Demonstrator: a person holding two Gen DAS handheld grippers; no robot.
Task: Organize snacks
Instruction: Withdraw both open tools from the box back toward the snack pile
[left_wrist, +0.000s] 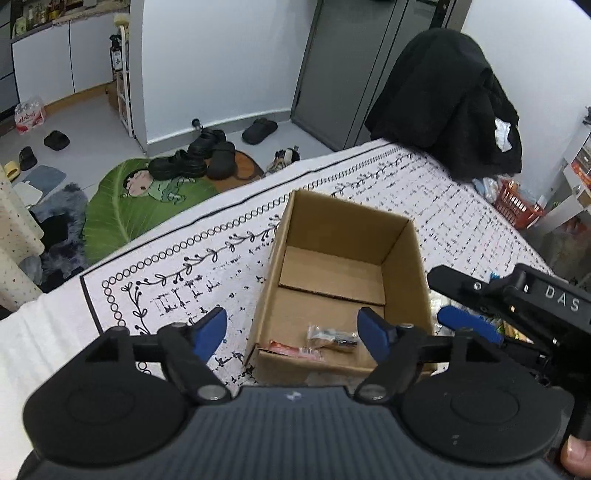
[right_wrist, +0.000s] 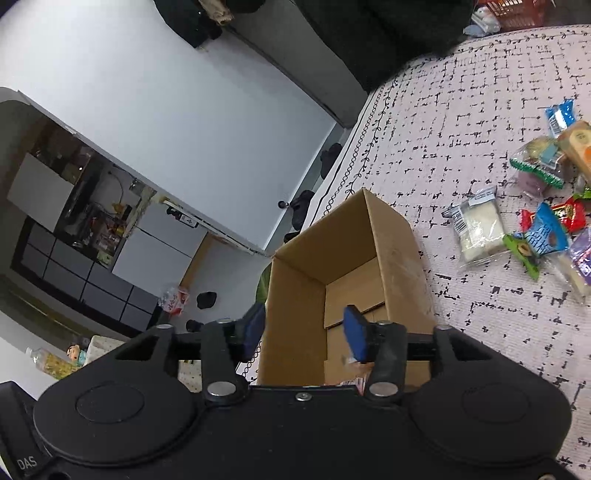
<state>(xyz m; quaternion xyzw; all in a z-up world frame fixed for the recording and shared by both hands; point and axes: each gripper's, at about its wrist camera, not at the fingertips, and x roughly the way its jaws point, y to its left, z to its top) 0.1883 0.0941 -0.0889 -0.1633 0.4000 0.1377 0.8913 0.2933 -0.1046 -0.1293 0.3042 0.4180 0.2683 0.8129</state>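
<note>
An open cardboard box (left_wrist: 402, 266) (right_wrist: 391, 236) stands on the patterned white cloth. Two small snack packets lie on its floor near the front wall: a clear one with dark contents (left_wrist: 332, 338) and a reddish one (left_wrist: 295, 349). My left gripper (left_wrist: 293, 328) hovers open over the box's near left corner, nothing between its blue pads. My right gripper (right_wrist: 303, 332) is open above the box's near edge, empty; it also shows at the right of the left wrist view (left_wrist: 469, 323). A pile of wrapped snacks (right_wrist: 535, 221) lies on the cloth right of the box.
A black garment (left_wrist: 450, 103) hangs over a chair at the table's far edge. An orange basket (left_wrist: 517, 203) sits beyond the far right corner. Shoes and a green leaf mat (left_wrist: 140, 199) lie on the floor past the left edge.
</note>
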